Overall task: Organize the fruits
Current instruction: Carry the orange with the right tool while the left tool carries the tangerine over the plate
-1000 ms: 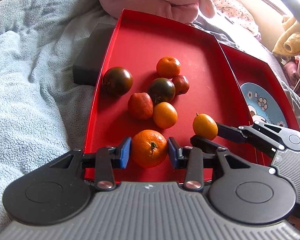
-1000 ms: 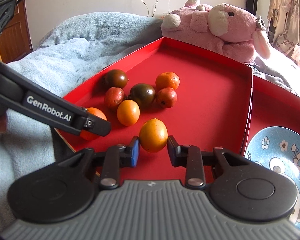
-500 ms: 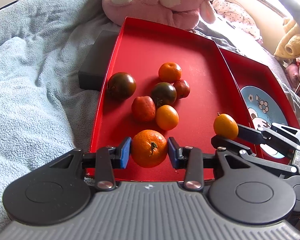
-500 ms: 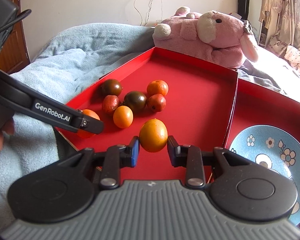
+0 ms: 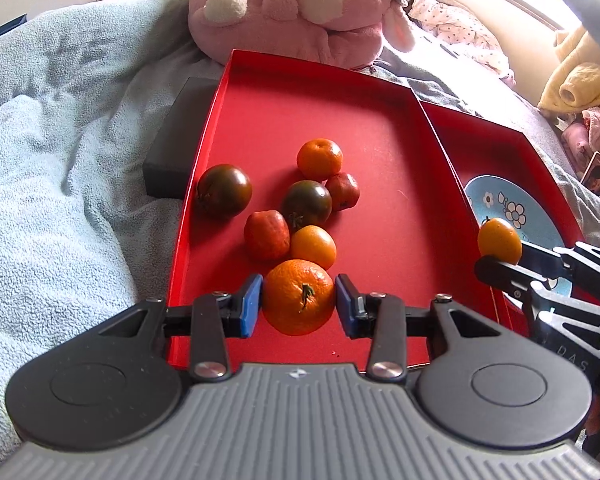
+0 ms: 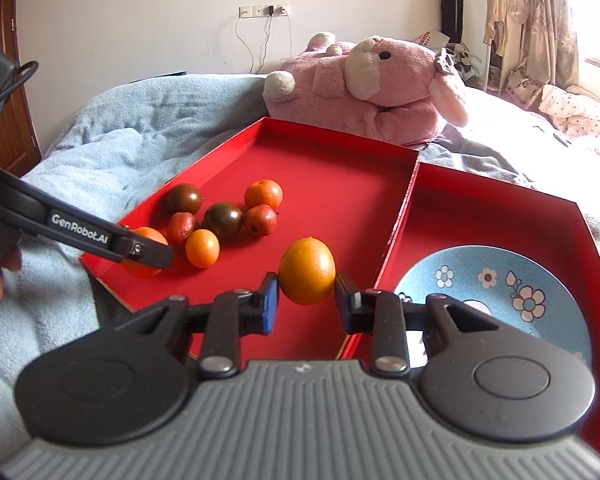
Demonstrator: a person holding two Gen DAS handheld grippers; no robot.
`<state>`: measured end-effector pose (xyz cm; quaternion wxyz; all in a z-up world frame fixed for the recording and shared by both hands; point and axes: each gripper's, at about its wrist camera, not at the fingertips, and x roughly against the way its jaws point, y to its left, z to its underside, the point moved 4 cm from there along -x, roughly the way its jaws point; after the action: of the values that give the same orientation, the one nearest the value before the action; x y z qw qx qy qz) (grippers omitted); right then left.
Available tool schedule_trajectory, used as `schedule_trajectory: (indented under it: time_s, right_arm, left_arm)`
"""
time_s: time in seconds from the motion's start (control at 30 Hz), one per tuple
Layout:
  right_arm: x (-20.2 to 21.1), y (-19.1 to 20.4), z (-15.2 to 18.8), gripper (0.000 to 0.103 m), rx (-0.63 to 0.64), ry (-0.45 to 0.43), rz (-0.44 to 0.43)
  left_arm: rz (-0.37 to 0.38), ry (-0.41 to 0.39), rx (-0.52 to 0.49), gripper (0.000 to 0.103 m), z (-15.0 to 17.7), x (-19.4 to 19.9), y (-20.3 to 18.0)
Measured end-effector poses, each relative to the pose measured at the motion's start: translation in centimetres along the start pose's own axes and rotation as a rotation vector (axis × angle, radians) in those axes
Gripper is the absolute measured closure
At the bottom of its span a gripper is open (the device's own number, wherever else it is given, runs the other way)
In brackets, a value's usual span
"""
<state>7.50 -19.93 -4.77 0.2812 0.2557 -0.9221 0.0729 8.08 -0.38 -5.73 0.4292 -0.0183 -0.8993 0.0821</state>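
The left gripper (image 5: pixel 299 304) clamps a tangerine (image 5: pixel 298 296) at the near edge of the red tray (image 5: pixel 380 216), where six more fruits lie (two dark tomatoes among them). The right gripper (image 6: pixel 306 300) pinches a small orange (image 6: pixel 307 271) left of the blue plate (image 6: pixel 496 280).

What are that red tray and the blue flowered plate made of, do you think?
The red tray looks like matte cardboard, a box lid perhaps: thin straight walls, sharp folded corners, no shine. The blue plate looks like glazed ceramic, though it could be melamine: smooth surface with printed white flowers.
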Motion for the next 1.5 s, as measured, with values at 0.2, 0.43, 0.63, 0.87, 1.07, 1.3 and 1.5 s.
schedule_trajectory:
  time_s: [0.2,0.43,0.63,0.87,1.07,1.3,1.5]
  right_arm:
    - [1.0,-3.4,0.0,0.07,-0.044,-0.01,0.065]
    - [1.4,-7.6,0.9,0.069,-0.119,0.01,0.164]
    - [0.5,-9.5,2.1,0.069,-0.195,0.073,0.228]
    - [-0.8,-10.5,3.0,0.069,-0.203,0.129,0.251]
    - [-0.9,-11.1,3.7,0.069,-0.211,0.163,0.258]
    - [-1.2,-10.6,3.9,0.069,-0.196,0.188,0.254]
    - [-1.8,-10.1,4.1,0.069,-0.188,0.216,0.25]
  left_arm:
    - [0.048,-0.007,-0.022,0.058,-1.2,0.0,-2.2]
    - [0.14,-0.008,-0.12,0.058,-3.5,-1.3,-7.9]
    - [0.2,0.02,-0.207,0.058,-4.7,-4.5,-13.3]
    - [0.207,0.046,-0.263,0.057,-4.8,-7.9,-17.3]
    - [0.23,0.041,-0.287,0.057,-5.2,-9.1,-19.0]
    - [0.219,0.081,-0.351,0.057,-2.9,-11.0,-20.2]
    - [0.219,0.095,-0.393,0.057,-2.1,-11.4,-20.9]
